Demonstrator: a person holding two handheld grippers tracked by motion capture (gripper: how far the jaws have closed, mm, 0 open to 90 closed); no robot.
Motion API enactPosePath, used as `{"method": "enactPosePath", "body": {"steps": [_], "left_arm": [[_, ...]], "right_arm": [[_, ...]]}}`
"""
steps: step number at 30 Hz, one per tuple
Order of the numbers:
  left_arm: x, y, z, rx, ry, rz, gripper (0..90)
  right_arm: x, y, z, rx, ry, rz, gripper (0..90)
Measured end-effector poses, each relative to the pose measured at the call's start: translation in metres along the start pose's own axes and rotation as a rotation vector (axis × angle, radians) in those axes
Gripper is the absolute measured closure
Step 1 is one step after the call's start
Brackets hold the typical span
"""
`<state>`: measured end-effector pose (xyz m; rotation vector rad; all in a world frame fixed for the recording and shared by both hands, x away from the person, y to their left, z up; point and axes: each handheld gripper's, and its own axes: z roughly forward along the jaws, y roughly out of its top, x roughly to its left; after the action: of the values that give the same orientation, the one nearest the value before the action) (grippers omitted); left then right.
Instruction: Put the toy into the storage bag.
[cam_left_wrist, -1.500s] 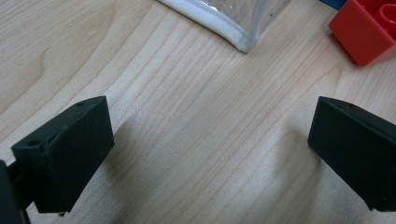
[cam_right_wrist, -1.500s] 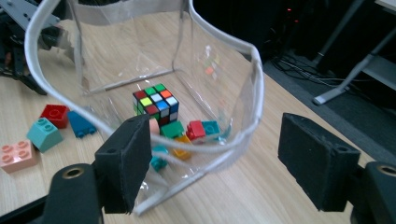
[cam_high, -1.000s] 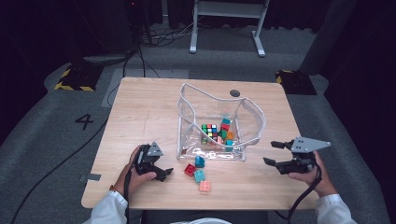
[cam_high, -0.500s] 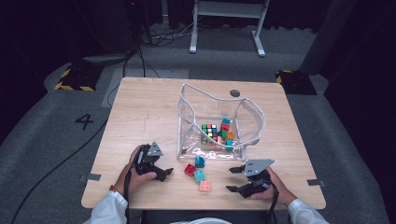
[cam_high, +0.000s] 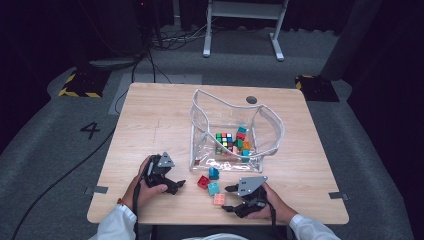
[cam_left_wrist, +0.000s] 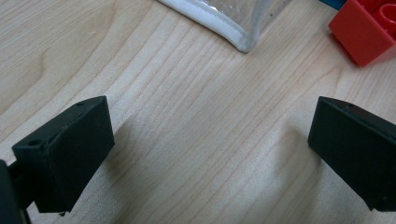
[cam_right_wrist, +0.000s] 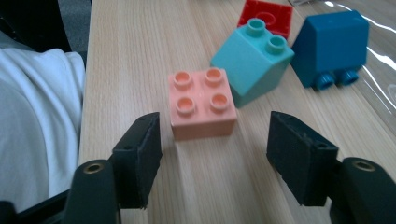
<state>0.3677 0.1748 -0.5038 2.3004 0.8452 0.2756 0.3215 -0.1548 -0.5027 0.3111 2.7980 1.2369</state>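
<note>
Four loose bricks lie in front of the clear bag (cam_high: 235, 135): pink (cam_high: 219, 199), teal (cam_high: 213, 188), red (cam_high: 203, 181) and blue (cam_high: 214, 173). My right gripper (cam_high: 228, 199) lies low on the table, just right of the pink brick. In the right gripper view the pink brick (cam_right_wrist: 201, 103) sits just ahead of the right gripper (cam_right_wrist: 217, 140). Its jaws have just been closing, but neither pad touches the brick. Behind it are the teal (cam_right_wrist: 252, 63), blue (cam_right_wrist: 331, 46) and red (cam_right_wrist: 266, 16) bricks. My left gripper (cam_high: 170, 185) rests open left of the bricks, with bare wood between its jaws (cam_left_wrist: 210, 140).
The clear bag holds a colour-cube puzzle (cam_high: 224, 140) and several small bricks. Its white-edged corner (cam_left_wrist: 233, 32) and the red brick (cam_left_wrist: 364, 32) lie ahead of the left gripper. The table's front edge (cam_high: 215, 222) is close behind both hands. A white sleeve (cam_right_wrist: 37, 116) lies left of the right gripper.
My right gripper has swept from the table's right edge leftward and down to the pink brick. The left gripper and the bricks have stayed where they were.
</note>
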Motion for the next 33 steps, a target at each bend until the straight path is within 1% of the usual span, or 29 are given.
{"method": "enactPosePath", "body": {"steps": [1, 2, 3, 4, 5, 6, 9, 10, 11, 14, 15, 16, 17, 19, 20, 21, 22, 24, 25, 26, 27, 28, 29, 30, 31, 33], "left_arm": [[0.0, 0.0, 0.0, 0.0, 0.0, 0.0, 0.4], [0.0, 0.0, 0.0, 0.0, 0.0, 0.0, 0.4], [0.0, 0.0, 0.0, 0.0, 0.0, 0.0, 0.4], [0.0, 0.0, 0.0, 0.0, 0.0, 0.0, 0.4], [0.0, 0.0, 0.0, -0.001, 0.005, 0.001, 0.4], [0.0, 0.0, 0.0, -0.001, 0.005, 0.001, 0.4], [0.0, 0.0, 0.0, -0.001, 0.003, 0.001, 0.4], [0.0, 0.0, 0.0, 0.0, 0.003, 0.002, 0.4], [0.0, 0.0, 0.0, -0.002, 0.004, 0.003, 0.4], [0.0, 0.0, 0.0, -0.002, -0.001, 0.002, 0.4], [0.0, 0.0, 0.0, -0.002, 0.005, 0.001, 0.4], [0.0, 0.0, 0.0, -0.002, 0.004, 0.004, 0.4], [0.0, 0.0, 0.0, -0.001, 0.004, 0.004, 0.4], [0.0, 0.0, 0.0, 0.0, 0.0, 0.0, 0.4], [0.0, 0.0, 0.0, 0.0, 0.0, 0.0, 0.4], [0.0, 0.0, 0.0, 0.0, 0.0, 0.0, 0.4], [0.0, 0.0, 0.0, 0.0, 0.003, 0.001, 0.4], [0.0, 0.0, 0.0, -0.001, 0.003, 0.001, 0.4], [0.0, 0.0, 0.0, 0.0, 0.0, 0.0, 0.4], [0.0, 0.0, 0.0, 0.0, 0.0, 0.0, 0.4], [0.0, 0.0, 0.0, 0.0, 0.0, 0.002, 0.4], [0.0, 0.0, 0.0, 0.0, 0.0, 0.002, 0.4], [0.0, 0.0, 0.0, 0.0, 0.001, 0.0, 0.4], [0.0, 0.0, 0.0, 0.0, 0.0, 0.0, 0.4], [0.0, 0.0, 0.0, 0.0, 0.001, 0.0, 0.4], [0.0, 0.0, 0.0, 0.0, 0.001, 0.001, 0.4]], "right_arm": [[0.0, 0.002, 0.002, -0.006, 0.006, -0.021, 39.6], [0.002, 0.004, 0.004, -0.008, 0.006, -0.01, 42.3], [0.001, 0.006, 0.008, -0.04, 0.019, -0.079, 50.4], [0.001, 0.006, 0.008, -0.04, 0.019, -0.079, 50.4], [0.004, 0.008, 0.01, -0.046, 0.022, -0.061, 55.1], [0.002, 0.008, 0.01, -0.04, 0.025, -0.089, 57.6], [0.003, 0.008, 0.01, -0.044, 0.014, -0.086, 58.5], [0.005, 0.008, 0.01, -0.055, 0.011, -0.066, 58.8], [0.004, 0.007, 0.009, -0.048, 0.008, -0.06, 58.9], [0.001, 0.004, 0.005, -0.052, 0.006, -0.072, 58.9], [0.0, 0.0, 0.001, -0.042, 0.007, -0.061, 59.0], [0.0, 0.0, 0.001, -0.042, 0.007, -0.061, 59.0], [-0.003, -0.004, -0.005, -0.041, -0.009, -0.074, 59.0], [-0.004, -0.005, -0.007, -0.043, -0.013, -0.069, 59.0], [-0.007, -0.008, -0.012, -0.04, -0.023, -0.058, 59.0], [-0.009, -0.01, -0.016, -0.034, -0.035, -0.057, 59.0], [-0.012, -0.014, -0.024, -0.038, -0.057, -0.032, 59.0], [-0.015, -0.016, -0.026, -0.041, -0.06, -0.033, 59.0], [-0.018, -0.019, -0.032, -0.03, -0.076, -0.034, 59.0], [-0.019, -0.02, -0.034, -0.027, -0.096, -0.049, 59.0], [-0.027, -0.027, -0.043, -0.03, -0.123, -0.045, 58.9], [-0.027, -0.027, -0.043, -0.03, -0.123, -0.045, 58.9], [-0.033, -0.032, -0.053, -0.042, -0.145, -0.021, 59.0], [-0.035, -0.033, -0.056, -0.048, -0.15, -0.014, 58.9], [-0.035, -0.033, -0.056, -0.048, -0.15, -0.014, 58.9], [-0.04, -0.038, -0.065, -0.045, -0.182, 0.003, 58.9]]}}
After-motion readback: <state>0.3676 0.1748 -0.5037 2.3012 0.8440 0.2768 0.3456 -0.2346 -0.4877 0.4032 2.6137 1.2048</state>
